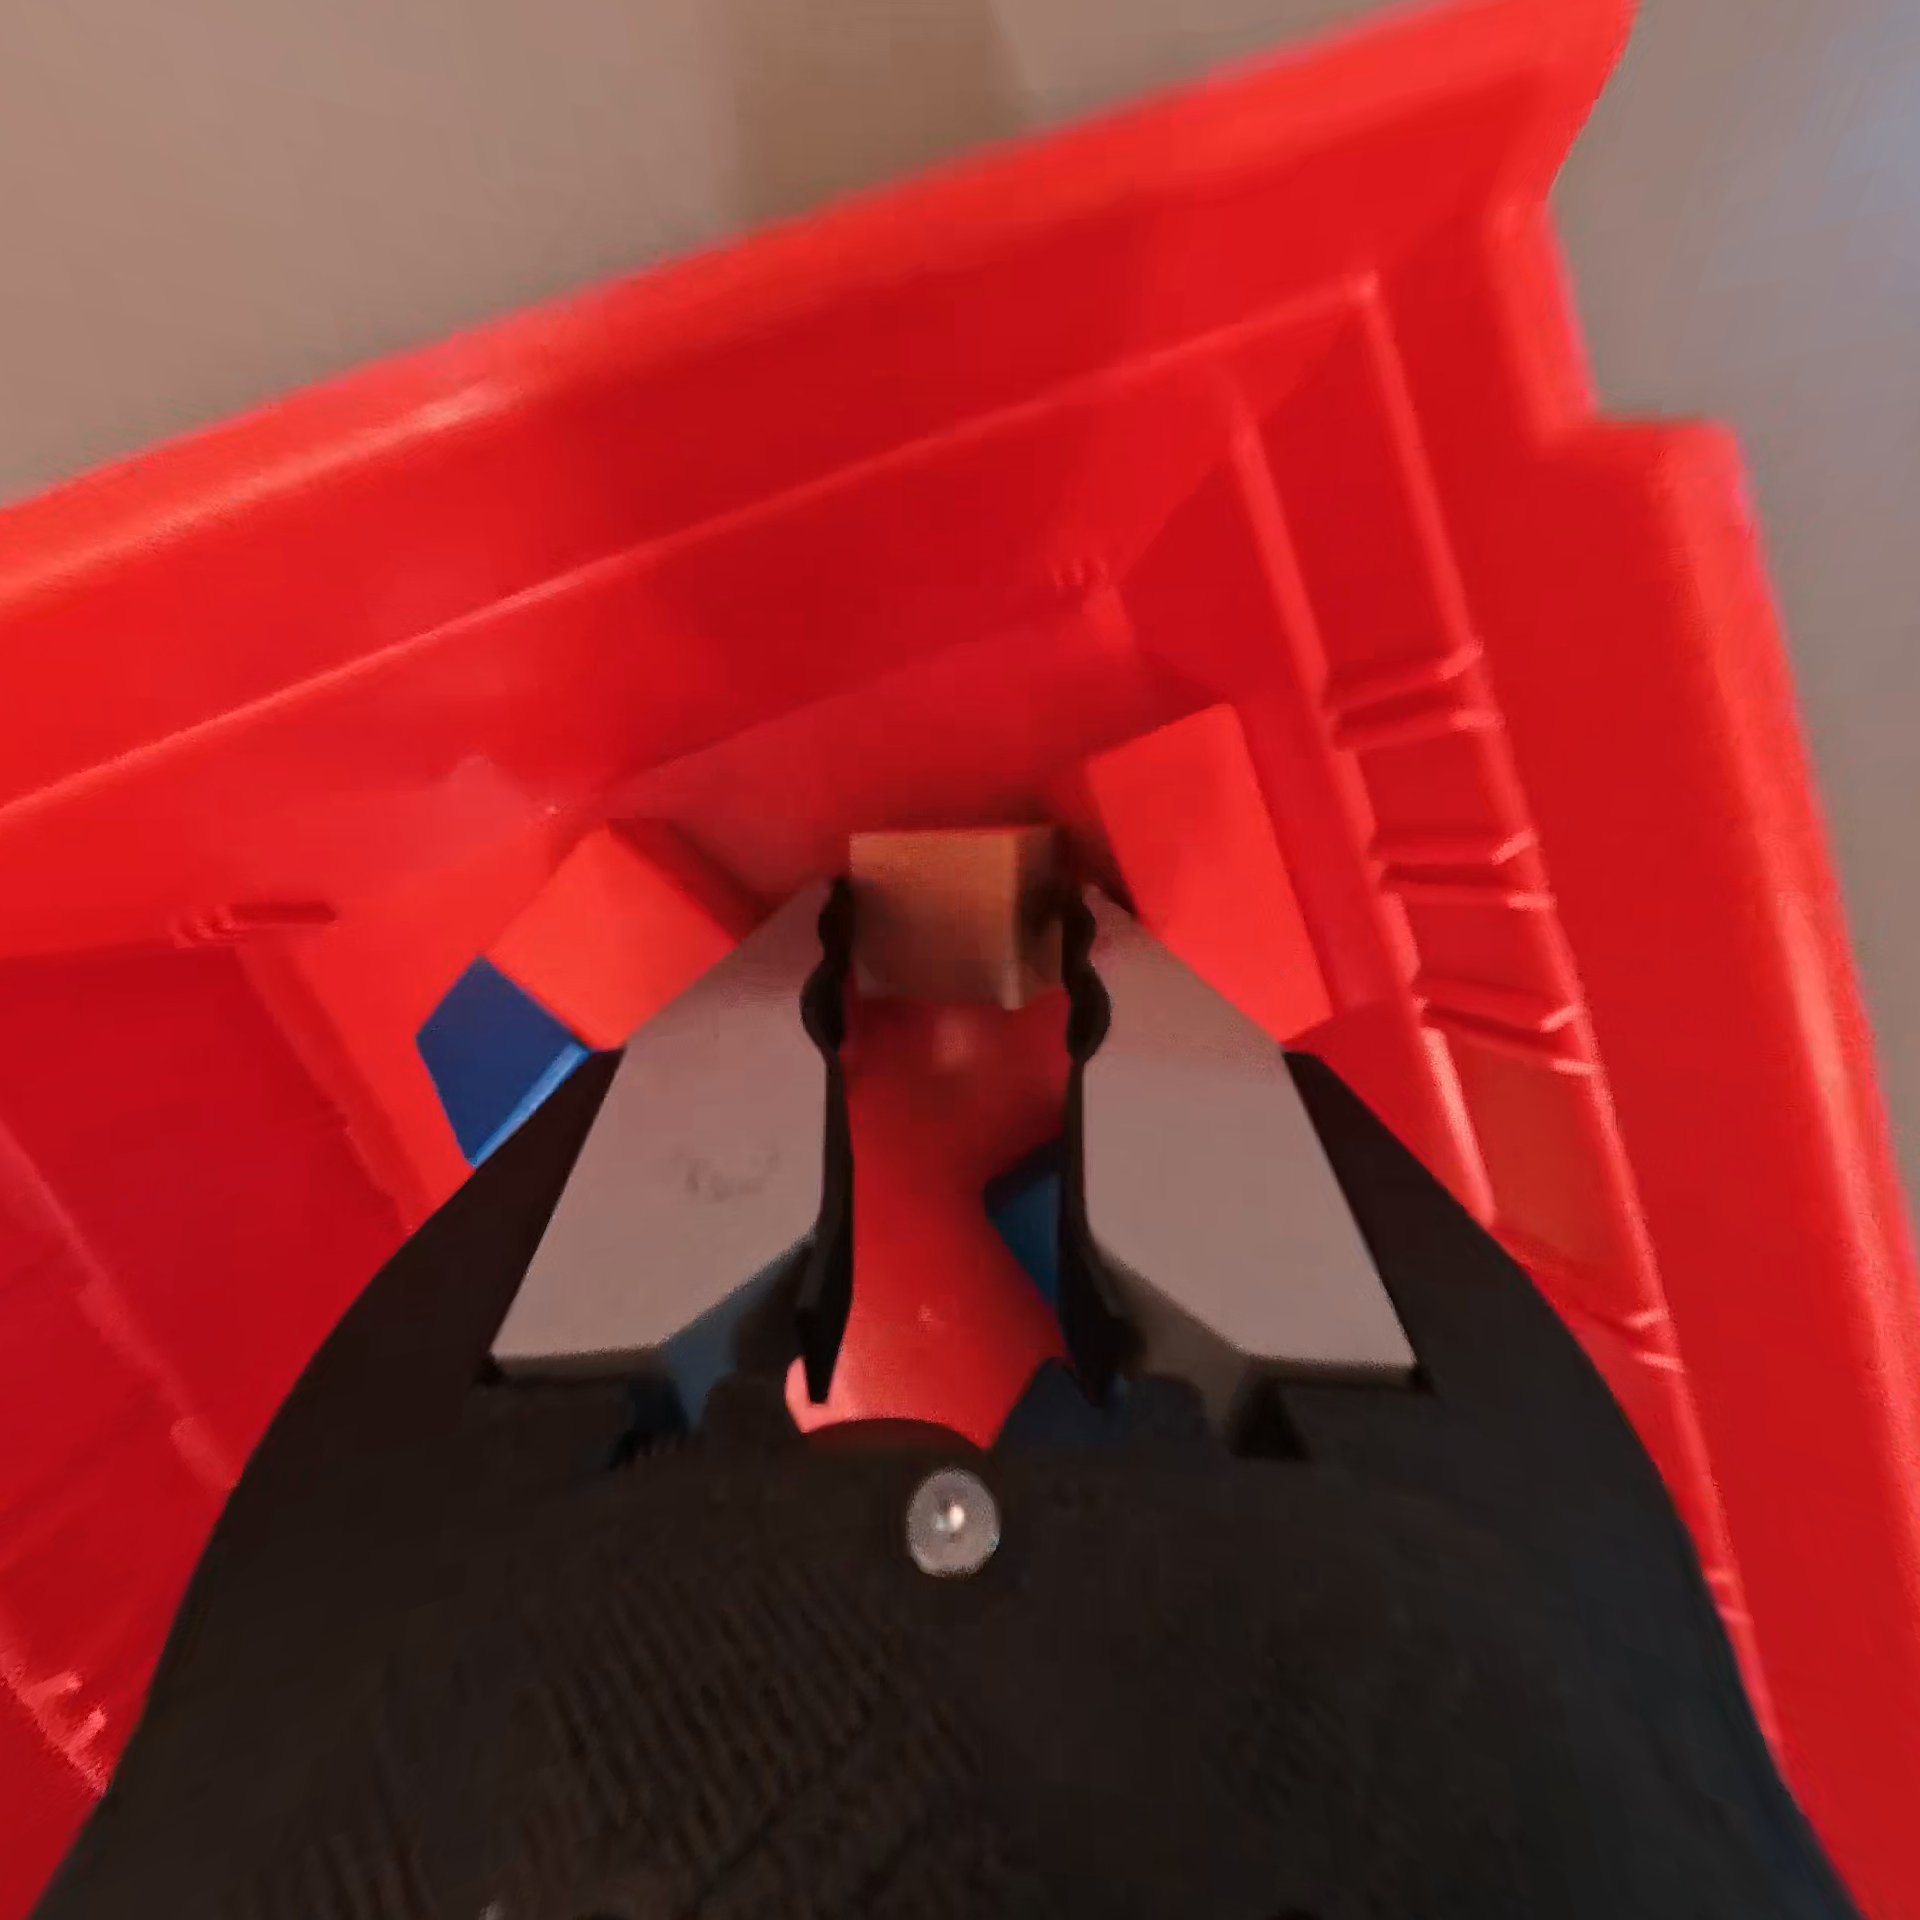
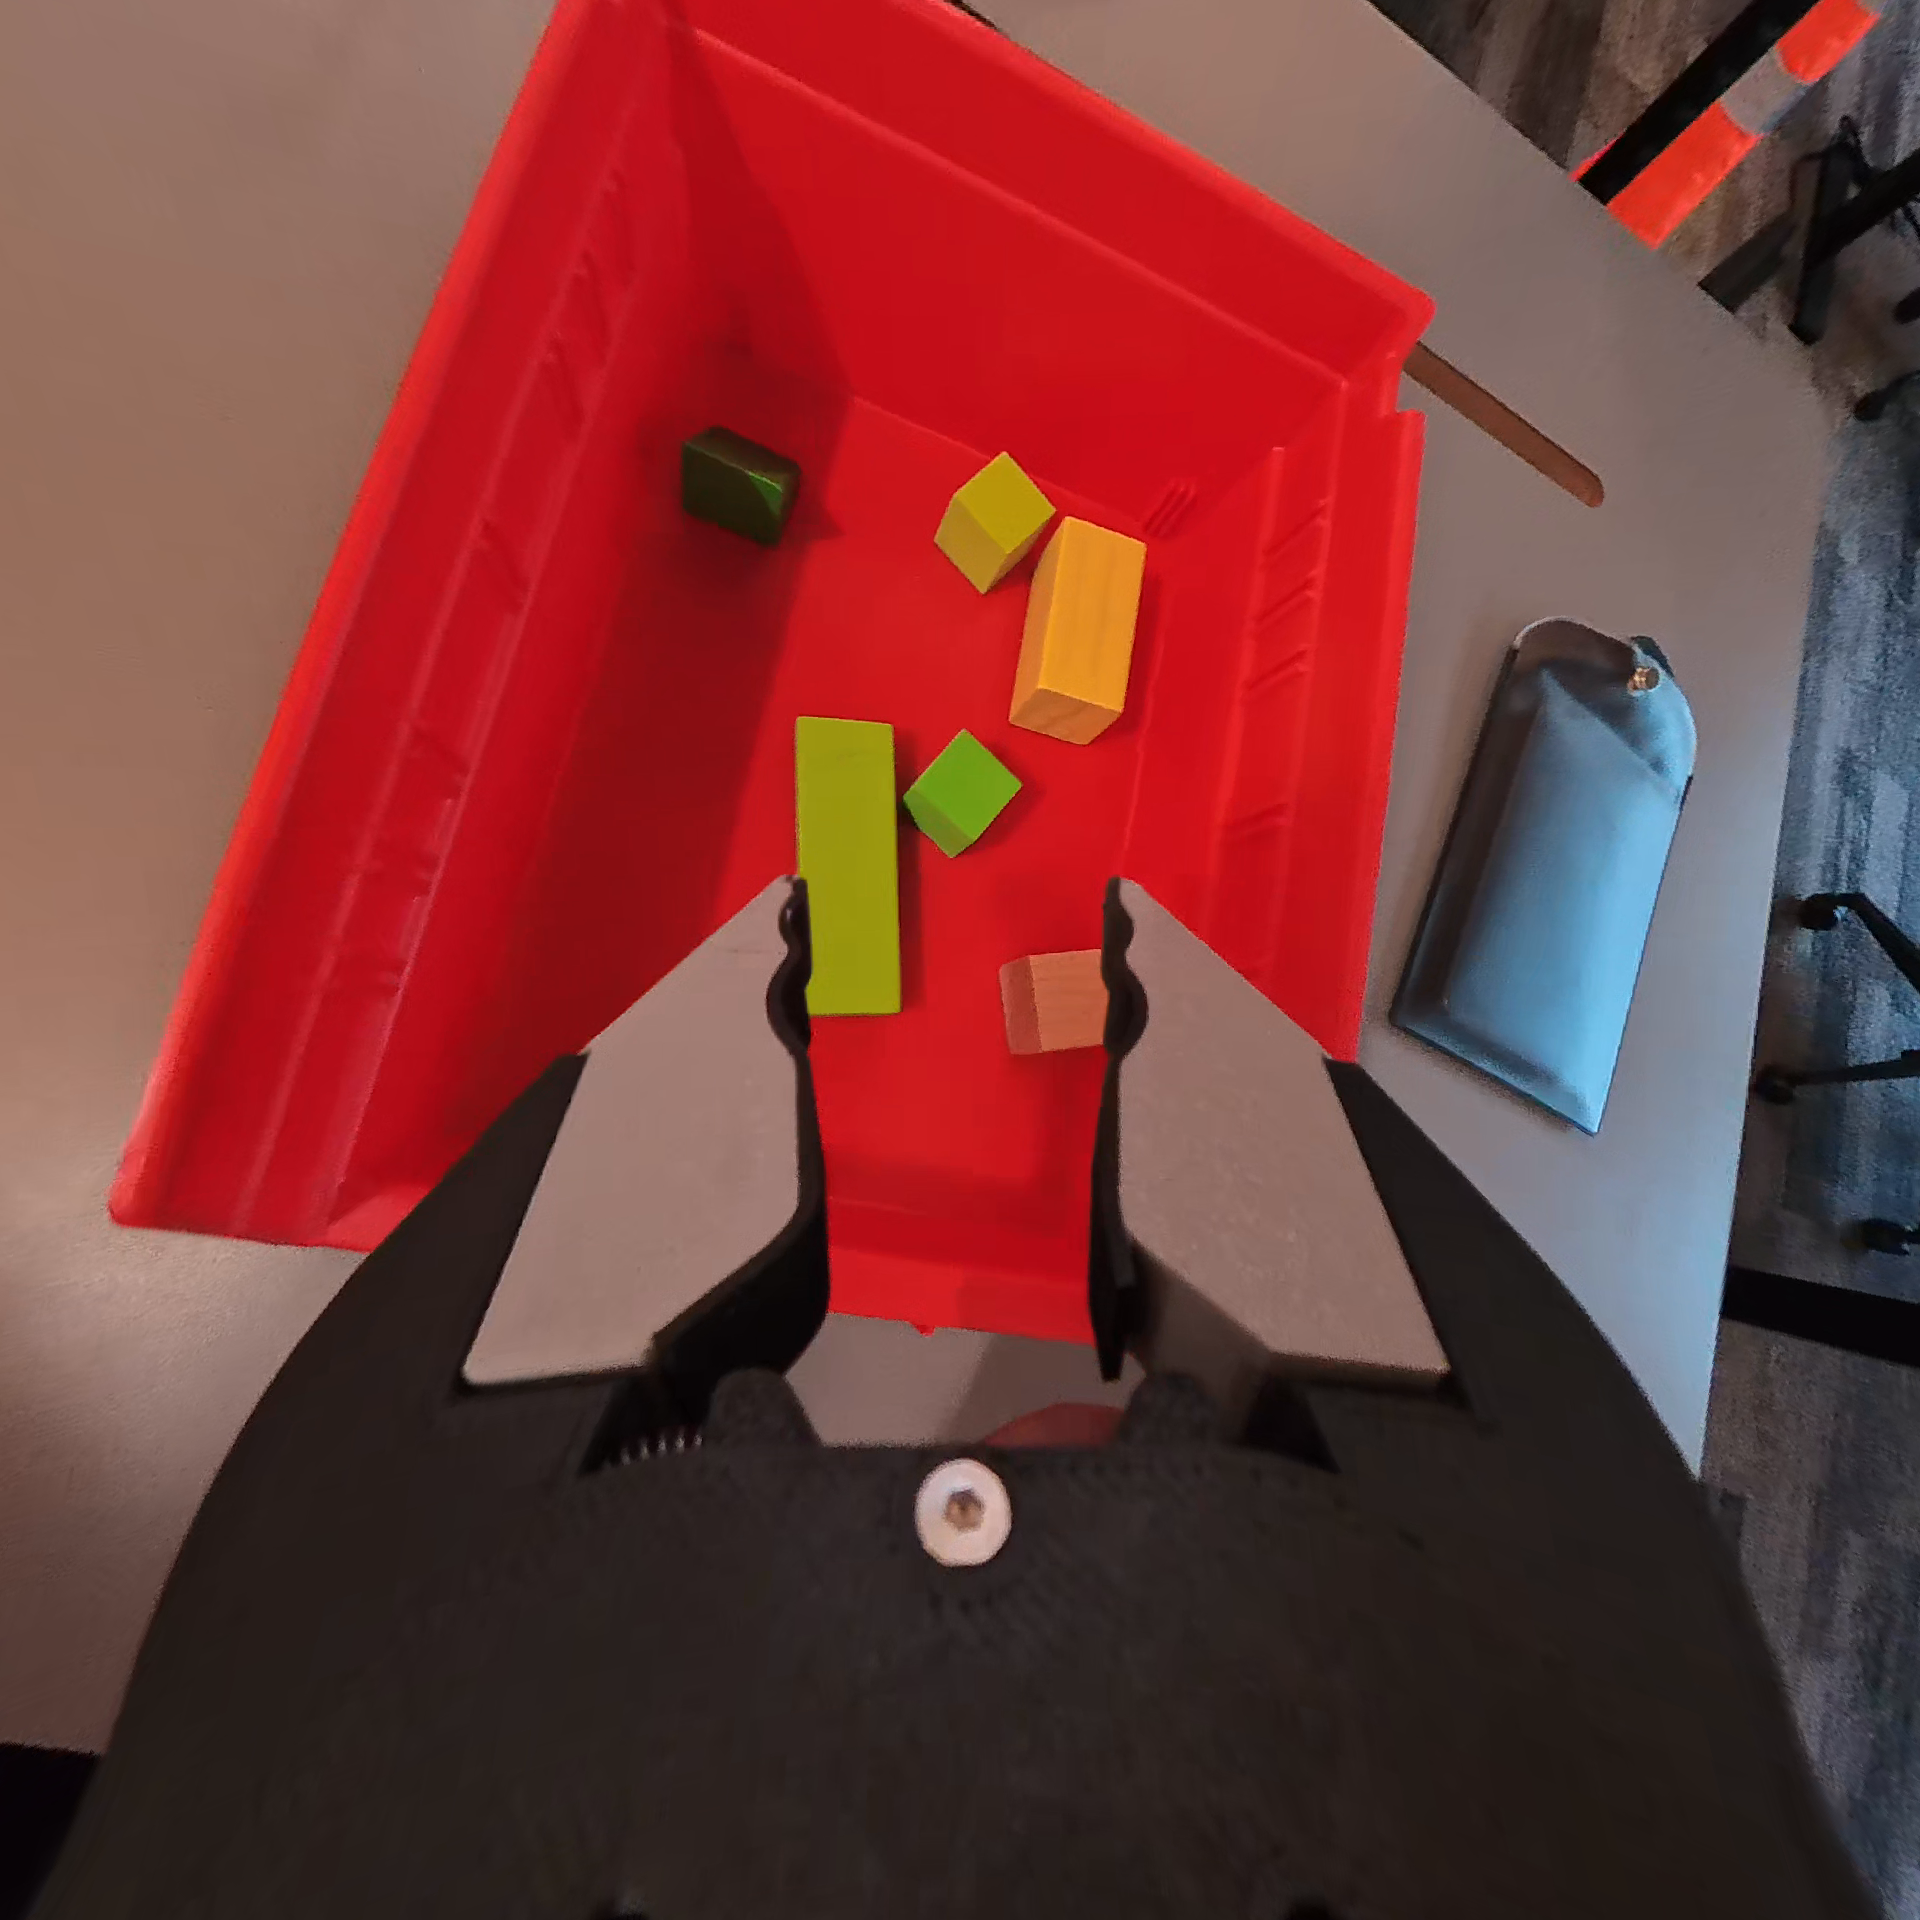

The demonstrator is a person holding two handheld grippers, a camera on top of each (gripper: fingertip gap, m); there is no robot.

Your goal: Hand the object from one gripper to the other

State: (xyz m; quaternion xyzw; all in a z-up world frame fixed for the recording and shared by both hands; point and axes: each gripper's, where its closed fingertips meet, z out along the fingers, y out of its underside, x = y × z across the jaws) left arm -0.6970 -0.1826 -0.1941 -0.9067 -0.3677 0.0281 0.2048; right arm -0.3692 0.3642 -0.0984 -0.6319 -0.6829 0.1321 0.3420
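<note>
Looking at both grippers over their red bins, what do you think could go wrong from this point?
1. The left gripper has closed around a natural wood block crowded by two red blocks; lifting may drag a neighbour along.
2. The picture is blurred, so how firmly the pads hold is unclear; the block might slip.
3. The right gripper is open above the red bin, holding nothing, so a handover needs it repositioned.

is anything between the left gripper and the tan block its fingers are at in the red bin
Nothing visible. The tan block sits between the left gripper fingers; red blocks flank them outside.
</note>
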